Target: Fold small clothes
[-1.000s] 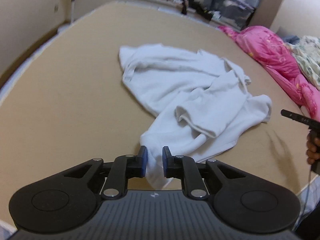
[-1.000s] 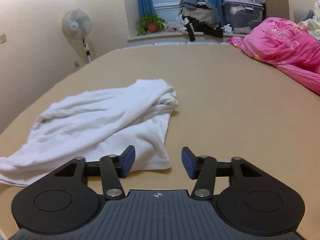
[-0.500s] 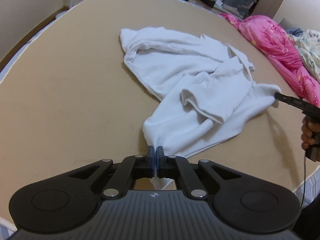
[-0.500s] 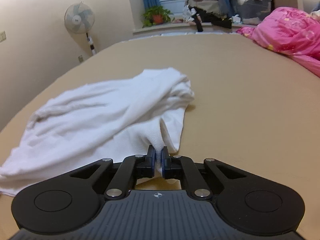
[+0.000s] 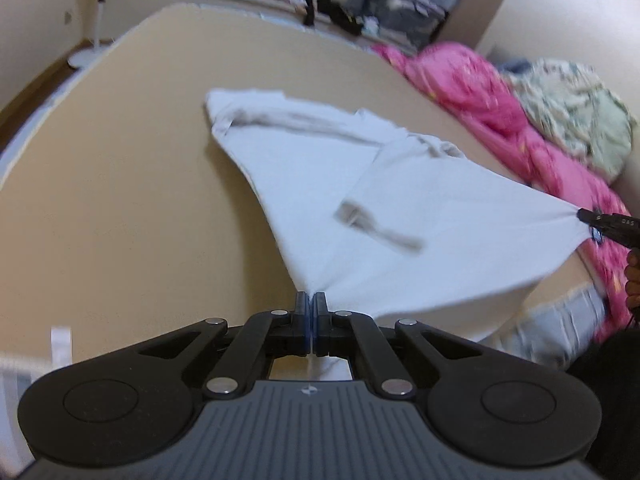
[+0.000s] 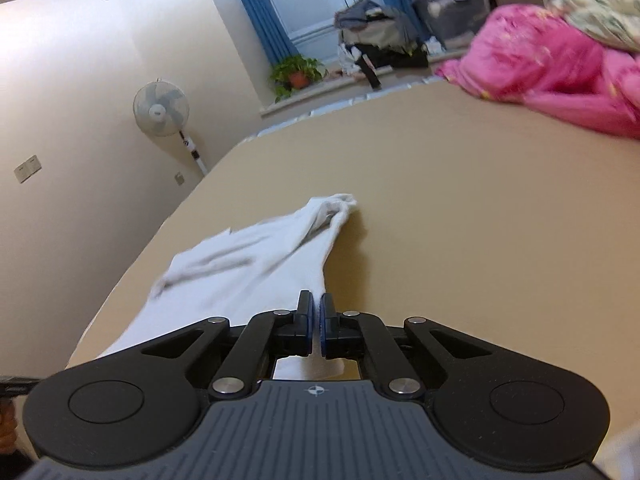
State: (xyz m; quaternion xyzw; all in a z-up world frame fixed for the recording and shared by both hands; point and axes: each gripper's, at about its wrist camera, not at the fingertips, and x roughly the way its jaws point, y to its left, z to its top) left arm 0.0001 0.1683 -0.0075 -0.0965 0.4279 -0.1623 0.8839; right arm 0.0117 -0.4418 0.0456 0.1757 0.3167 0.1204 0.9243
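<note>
A white garment (image 5: 400,208) is lifted off the tan bed (image 5: 120,200) and stretched between my two grippers, its far end still on the bed. My left gripper (image 5: 311,300) is shut on one near corner. My right gripper (image 6: 316,304) is shut on the other corner of the garment (image 6: 260,272); it also shows at the right edge of the left wrist view (image 5: 592,216), pulling the cloth taut.
A pink quilt (image 5: 500,120) and a patterned blanket (image 5: 572,120) lie along the right side of the bed. A fan (image 6: 160,112) stands by the left wall. A plant (image 6: 296,72), clothes and a storage box (image 6: 452,4) sit by the window.
Both grippers, shut on the garment's corners, have lifted and pulled apart, spreading the crumpled cloth taut and drawing it toward me.
</note>
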